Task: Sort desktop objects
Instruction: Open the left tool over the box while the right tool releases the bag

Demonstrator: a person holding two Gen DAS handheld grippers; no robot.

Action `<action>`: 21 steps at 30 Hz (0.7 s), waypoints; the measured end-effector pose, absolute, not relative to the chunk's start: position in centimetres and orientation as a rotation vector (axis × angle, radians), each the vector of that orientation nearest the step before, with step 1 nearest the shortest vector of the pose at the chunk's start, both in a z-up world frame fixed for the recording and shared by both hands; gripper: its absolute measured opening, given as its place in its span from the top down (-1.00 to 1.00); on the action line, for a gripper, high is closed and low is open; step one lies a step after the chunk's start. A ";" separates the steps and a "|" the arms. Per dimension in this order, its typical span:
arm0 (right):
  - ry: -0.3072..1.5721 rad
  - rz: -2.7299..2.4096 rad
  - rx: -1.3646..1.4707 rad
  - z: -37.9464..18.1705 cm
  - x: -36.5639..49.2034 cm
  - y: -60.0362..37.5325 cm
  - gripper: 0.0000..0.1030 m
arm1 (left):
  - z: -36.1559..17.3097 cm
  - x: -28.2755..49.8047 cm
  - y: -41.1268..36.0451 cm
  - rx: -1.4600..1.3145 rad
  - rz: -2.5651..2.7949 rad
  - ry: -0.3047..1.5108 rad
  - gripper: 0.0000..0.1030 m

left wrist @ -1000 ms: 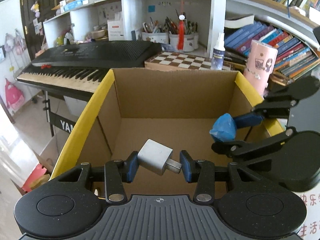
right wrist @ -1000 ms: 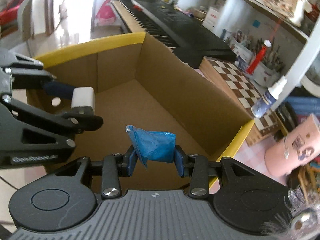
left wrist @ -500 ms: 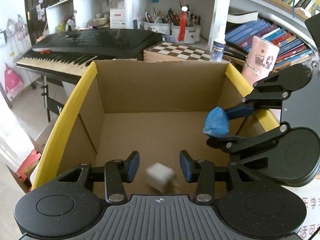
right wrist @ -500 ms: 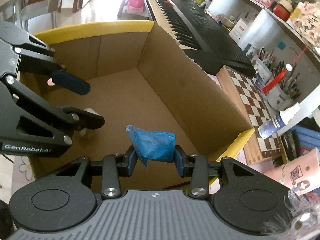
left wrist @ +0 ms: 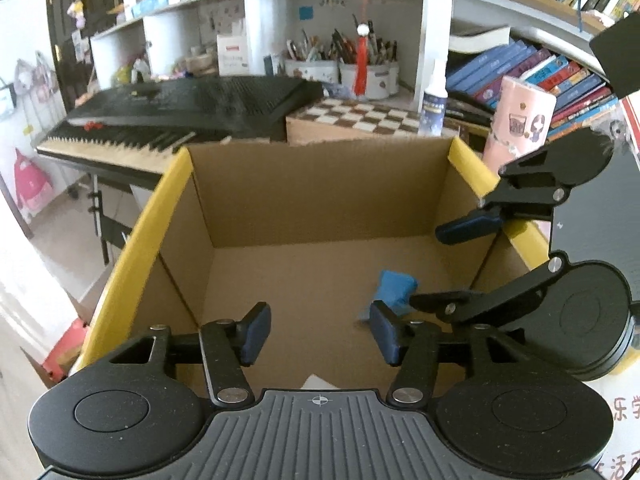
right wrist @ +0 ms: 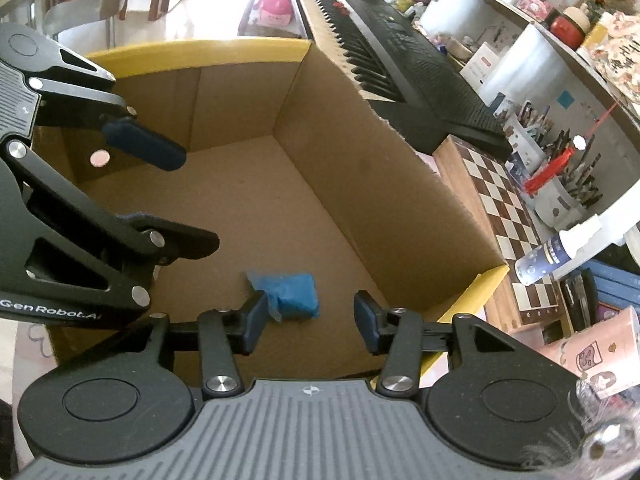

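Observation:
A cardboard box [left wrist: 320,200] with yellow-edged flaps stands open below both grippers; it also shows in the right wrist view [right wrist: 380,184]. My left gripper [left wrist: 318,334] is open and empty above the box. A white charger [left wrist: 320,383] lies on the box floor, mostly hidden behind the gripper body. My right gripper [right wrist: 308,322] is open and empty above the box. A crumpled blue packet [right wrist: 290,294] lies on the box floor; it also shows in the left wrist view [left wrist: 394,290]. The right gripper shows at the right of the left wrist view [left wrist: 444,268].
Behind the box are a black keyboard [left wrist: 180,108], a chessboard [left wrist: 368,116], a spray bottle [left wrist: 434,96], a pink cup [left wrist: 518,120], pen pots [left wrist: 344,68] and shelves of books [left wrist: 540,68].
Both grippers opened. The white charger dropped from the left gripper, then the blue packet dropped from the right one. Both now lie on the box floor.

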State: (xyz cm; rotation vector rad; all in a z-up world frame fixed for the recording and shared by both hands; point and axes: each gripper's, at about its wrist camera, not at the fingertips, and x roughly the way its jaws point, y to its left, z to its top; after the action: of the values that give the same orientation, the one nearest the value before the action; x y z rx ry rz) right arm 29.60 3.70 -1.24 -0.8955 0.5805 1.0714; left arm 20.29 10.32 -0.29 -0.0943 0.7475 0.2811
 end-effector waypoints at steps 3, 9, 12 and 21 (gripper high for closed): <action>0.568 1.068 -0.861 -0.4 29.3 3.3 -0.02 | 0.6 19.8 10.5 -0.100 0.289 0.714 -0.27; 0.529 1.040 -0.774 1.5 27.9 2.1 -0.07 | 2.4 18.7 10.2 -0.088 0.302 0.645 -0.47; 0.501 1.010 -0.729 2.5 27.2 1.3 -0.11 | 3.2 17.9 10.1 -0.084 0.309 0.610 -0.52; 0.460 0.906 -0.576 5.0 24.7 -1.5 -0.11 | 4.7 15.2 10.4 -0.115 0.324 0.540 -0.62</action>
State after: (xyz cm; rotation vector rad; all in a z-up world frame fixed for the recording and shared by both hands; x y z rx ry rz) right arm 24.73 -1.51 5.04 -0.5763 0.4603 0.9062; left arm 15.23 10.44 4.73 -0.1150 0.5400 0.3241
